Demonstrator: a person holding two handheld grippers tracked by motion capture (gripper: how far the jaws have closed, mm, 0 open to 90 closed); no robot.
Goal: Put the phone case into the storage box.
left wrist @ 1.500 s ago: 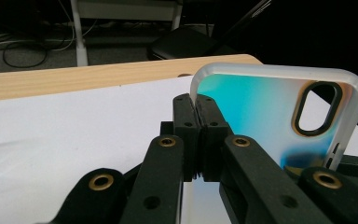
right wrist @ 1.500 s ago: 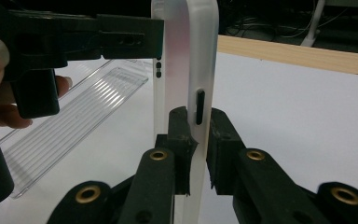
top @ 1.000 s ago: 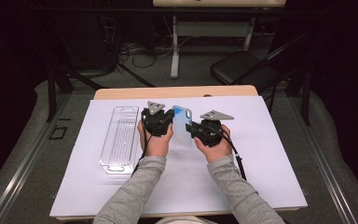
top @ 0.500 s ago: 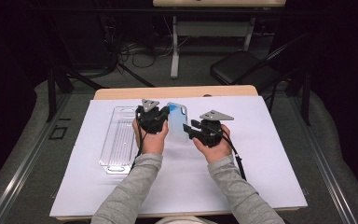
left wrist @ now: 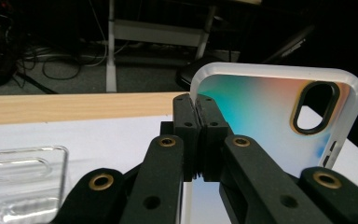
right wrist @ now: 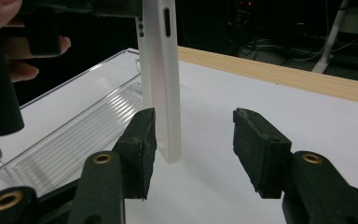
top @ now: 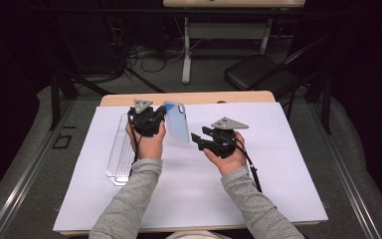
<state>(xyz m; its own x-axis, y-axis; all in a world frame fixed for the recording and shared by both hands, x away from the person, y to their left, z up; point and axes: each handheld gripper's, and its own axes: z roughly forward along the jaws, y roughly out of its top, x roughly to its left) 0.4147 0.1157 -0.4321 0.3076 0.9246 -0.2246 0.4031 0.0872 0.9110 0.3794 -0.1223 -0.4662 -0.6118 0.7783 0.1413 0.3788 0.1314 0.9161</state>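
The translucent, frosted-edged phone case with a teal-to-orange back (top: 177, 122) stands on end above the white paper-covered table (top: 278, 164), its long axis close to upright and leaning a little. In the left gripper view its rounded corner and the dark oval camera cutout (left wrist: 315, 106) sit at the top, so the camera end points up. From the right gripper view it shows edge-on — a slim milky strip with button slots near the upper end, its lower end hanging just above the paper.

The left gripper (top: 151, 119) has its black jaws pressed tight on the case's long edge, pinching it. The right gripper (top: 201, 139) lies a little apart from the case; its jaws have just been opening and now stand spread, the case's lower end just beyond and beside one pad (right wrist: 140, 140), not pressed by either.

A clear ribbed plastic tray (top: 122, 149) lies flat on the paper on the far side of the left hand from the case — its long axis running away from the person.
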